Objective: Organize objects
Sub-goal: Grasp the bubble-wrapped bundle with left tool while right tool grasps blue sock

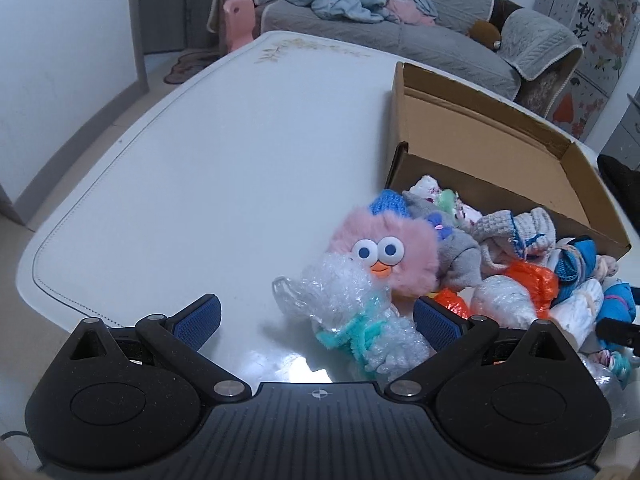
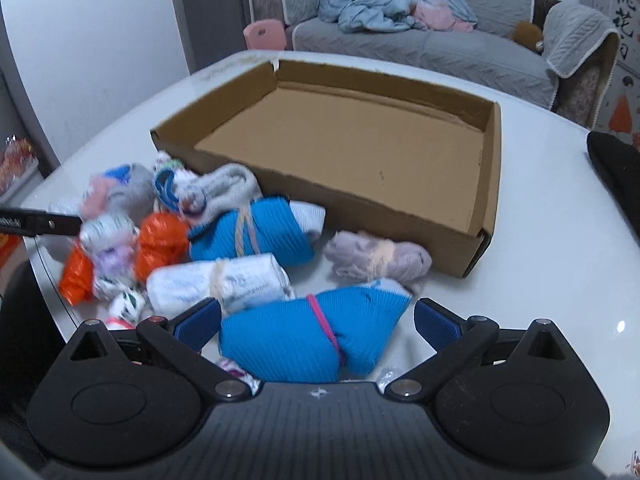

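Both tongs, left (image 1: 316, 318) and right (image 2: 318, 320), gape apart, holding nothing, while the cardboard box (image 2: 494, 184) at frame centre looks bare and every bundle, including the blue roll (image 2: 304, 340), awaits on the worktop (image 1: 180, 168).

Left end of the pile (image 2: 116, 240) motion-blurred, black object (image 2: 618, 176) cut off at right edge, bubble-wrap bundle (image 1: 360, 320) partly behind gripper (image 1: 318, 322)

Cardboard box (image 2: 490, 184) interior bare, bundle pile (image 2: 168, 240) crowding its near wall, table (image 1: 200, 160) left side open
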A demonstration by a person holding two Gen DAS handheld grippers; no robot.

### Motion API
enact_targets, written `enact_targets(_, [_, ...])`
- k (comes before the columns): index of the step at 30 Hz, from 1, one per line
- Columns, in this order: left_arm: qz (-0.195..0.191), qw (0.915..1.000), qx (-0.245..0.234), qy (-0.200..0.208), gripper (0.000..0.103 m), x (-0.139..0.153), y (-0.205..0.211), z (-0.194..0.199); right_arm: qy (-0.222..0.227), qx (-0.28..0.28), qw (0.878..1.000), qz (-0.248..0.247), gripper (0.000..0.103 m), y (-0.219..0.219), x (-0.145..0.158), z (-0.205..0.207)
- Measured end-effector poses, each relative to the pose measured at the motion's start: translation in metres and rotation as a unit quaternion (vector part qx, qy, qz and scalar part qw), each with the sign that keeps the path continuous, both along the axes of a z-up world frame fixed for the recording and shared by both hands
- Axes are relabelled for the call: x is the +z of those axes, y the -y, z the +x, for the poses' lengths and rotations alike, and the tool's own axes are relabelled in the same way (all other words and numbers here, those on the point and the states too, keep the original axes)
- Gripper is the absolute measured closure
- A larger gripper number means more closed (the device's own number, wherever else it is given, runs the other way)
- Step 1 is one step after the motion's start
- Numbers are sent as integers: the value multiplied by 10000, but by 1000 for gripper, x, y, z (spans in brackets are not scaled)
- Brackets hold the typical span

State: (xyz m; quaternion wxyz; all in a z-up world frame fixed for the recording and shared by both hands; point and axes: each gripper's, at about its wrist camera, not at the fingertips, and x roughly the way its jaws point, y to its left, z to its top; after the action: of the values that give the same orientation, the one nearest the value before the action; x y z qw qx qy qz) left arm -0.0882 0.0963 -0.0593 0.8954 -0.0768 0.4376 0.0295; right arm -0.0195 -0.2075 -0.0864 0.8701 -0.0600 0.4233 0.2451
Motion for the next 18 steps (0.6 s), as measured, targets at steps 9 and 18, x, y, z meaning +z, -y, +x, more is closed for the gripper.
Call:
enact_targets(9, [-153, 9999, -36, -66, 1, -8, -1, 7, -121, 36, 9995, 296, 4, 10, -5, 1])
enact_targets(18, [-124, 9998, -113, 72, 13, -12, -3, 0, -95, 113, 9986, 506, 14, 15, -5, 3])
